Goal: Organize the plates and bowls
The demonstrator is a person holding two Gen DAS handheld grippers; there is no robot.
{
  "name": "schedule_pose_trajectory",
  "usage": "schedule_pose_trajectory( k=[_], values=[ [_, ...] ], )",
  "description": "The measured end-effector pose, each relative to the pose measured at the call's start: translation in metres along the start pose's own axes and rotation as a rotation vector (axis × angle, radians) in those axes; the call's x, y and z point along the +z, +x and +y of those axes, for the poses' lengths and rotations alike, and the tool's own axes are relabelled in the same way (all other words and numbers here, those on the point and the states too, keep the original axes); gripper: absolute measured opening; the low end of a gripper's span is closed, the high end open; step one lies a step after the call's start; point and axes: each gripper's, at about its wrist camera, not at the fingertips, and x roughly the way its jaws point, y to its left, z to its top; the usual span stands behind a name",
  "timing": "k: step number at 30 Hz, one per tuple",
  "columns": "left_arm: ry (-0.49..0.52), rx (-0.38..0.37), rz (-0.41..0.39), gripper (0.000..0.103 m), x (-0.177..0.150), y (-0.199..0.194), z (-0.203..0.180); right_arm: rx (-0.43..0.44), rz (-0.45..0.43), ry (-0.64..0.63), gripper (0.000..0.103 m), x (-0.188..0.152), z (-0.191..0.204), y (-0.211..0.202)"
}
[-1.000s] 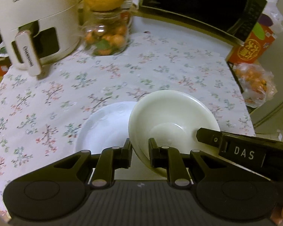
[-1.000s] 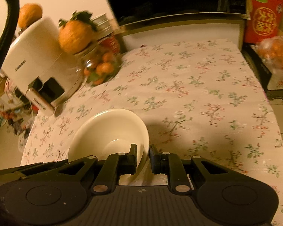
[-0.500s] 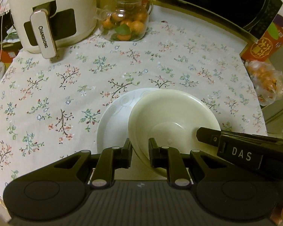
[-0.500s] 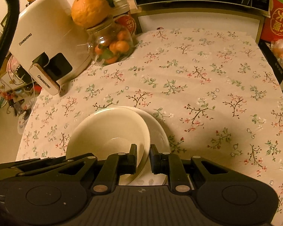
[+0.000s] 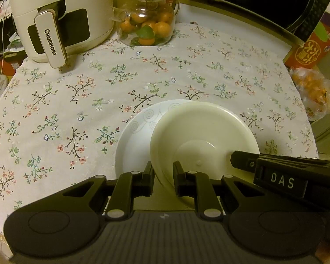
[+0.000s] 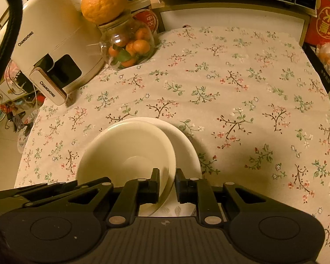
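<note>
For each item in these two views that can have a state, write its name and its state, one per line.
bowl: empty, tilted, gripped at its rim from both sides
plate: flat on the cloth, partly under the bowl
left gripper: shut on bowl rim
right gripper: shut on bowl rim
glass jar: filled with small oranges

Most of the floral tablecloth [image 6: 242, 92] was wide open, so the middle and right side gave plenty of room to pass through. The back edge was crowded though: white air fryer [image 5: 61, 15] on the left, glass jar of oranges [image 5: 147, 26] just beside it, then the black microwave [image 5: 264, 2]. Near the front, the bowl [image 5: 204, 136] over the plate [image 5: 136, 136] took up the spot.
</note>
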Motion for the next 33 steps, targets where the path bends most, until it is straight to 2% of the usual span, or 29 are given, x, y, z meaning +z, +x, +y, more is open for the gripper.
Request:
schedule_pose_trajectory(
  k=[17,19,24,28,33],
  values=[
    [0.008,-0.001,0.001,0.018,0.001,0.000,-0.004,-0.003,0.004,0.017,0.015,0.000,-0.003,0.000],
    [0.010,0.002,0.001,0.023,0.001,0.001,-0.004,-0.002,0.001,0.019,0.016,0.000,-0.003,-0.001],
    [0.010,0.014,-0.008,0.027,0.001,-0.001,-0.004,0.001,-0.007,0.025,0.017,0.000,-0.005,-0.003],
    [0.013,0.032,-0.025,0.037,0.003,-0.006,-0.003,0.006,-0.016,0.028,0.018,-0.001,-0.006,-0.006],
    [0.031,0.073,-0.090,0.051,0.001,-0.024,-0.001,0.013,-0.057,0.031,0.029,-0.002,-0.009,-0.018]
  ],
)
